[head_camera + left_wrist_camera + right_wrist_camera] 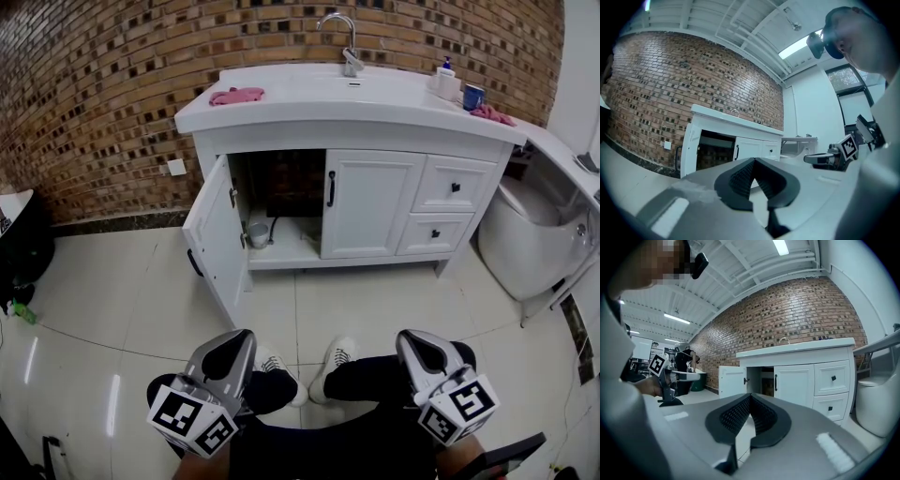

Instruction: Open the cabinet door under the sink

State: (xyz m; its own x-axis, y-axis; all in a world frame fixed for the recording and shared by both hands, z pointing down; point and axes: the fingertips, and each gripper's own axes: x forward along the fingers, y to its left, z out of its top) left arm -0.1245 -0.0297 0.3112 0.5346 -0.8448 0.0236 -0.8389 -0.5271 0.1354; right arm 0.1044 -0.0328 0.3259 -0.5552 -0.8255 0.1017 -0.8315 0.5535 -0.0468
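Cabinet (375,202) under the sink (352,86) sat well ahead, left door (214,234) already swung wide, so the job looked basically done, nothing left to pull imo. Left tool (234,342) and right tool (417,342) were both pinched closed and empty, down by the knees. Stuff inside was too dark to make out.

2 cabinet doors (217,232), 2 drawers (455,185), 2 cloths (236,96), 1 faucet (348,45)
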